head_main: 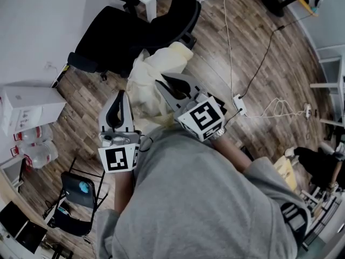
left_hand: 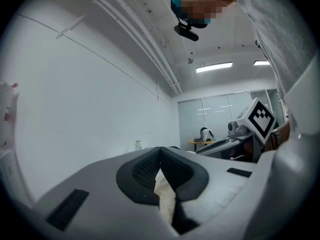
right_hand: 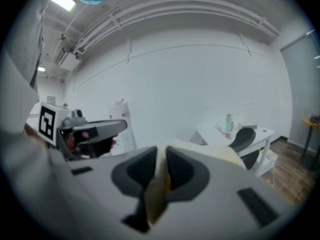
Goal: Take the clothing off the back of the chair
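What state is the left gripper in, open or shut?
Shut on the garment: the left gripper pinches a pale fold of it between its pads.

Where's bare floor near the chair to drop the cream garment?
Best: wood floor right of the black cable, before the white frame. Narrower strip between the office chair and white cable, past the held cream garment. Crowded: left by the white box and bottles; power strip ahead.
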The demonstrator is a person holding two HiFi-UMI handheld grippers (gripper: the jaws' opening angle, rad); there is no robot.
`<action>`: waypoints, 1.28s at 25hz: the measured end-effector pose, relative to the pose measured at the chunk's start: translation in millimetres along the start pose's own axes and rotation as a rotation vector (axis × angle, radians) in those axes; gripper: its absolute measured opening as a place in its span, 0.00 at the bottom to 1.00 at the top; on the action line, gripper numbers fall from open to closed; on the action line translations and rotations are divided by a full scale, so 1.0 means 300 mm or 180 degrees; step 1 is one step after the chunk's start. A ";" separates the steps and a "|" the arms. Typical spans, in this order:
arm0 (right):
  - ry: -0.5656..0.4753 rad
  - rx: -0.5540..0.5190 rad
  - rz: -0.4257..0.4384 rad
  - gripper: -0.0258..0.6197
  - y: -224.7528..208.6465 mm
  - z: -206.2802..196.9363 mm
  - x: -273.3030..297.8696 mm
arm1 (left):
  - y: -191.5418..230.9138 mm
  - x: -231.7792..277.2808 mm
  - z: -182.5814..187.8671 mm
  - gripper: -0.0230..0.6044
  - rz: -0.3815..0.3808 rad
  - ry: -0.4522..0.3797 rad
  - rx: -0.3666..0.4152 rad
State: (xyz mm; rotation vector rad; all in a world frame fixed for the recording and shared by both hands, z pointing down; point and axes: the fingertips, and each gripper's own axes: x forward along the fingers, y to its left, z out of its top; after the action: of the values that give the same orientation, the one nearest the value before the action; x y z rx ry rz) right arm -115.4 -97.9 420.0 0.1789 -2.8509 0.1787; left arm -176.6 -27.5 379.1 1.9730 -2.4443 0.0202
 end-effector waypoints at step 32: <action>0.0009 -0.0087 0.0065 0.15 0.037 -0.016 0.008 | 0.007 -0.056 -0.001 0.09 0.0144 -0.0031 0.0032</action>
State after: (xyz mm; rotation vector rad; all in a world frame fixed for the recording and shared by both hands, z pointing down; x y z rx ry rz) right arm -117.9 -86.7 424.1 0.1441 -2.8516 0.1440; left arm -175.2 -10.5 379.3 1.9260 -2.4994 0.0231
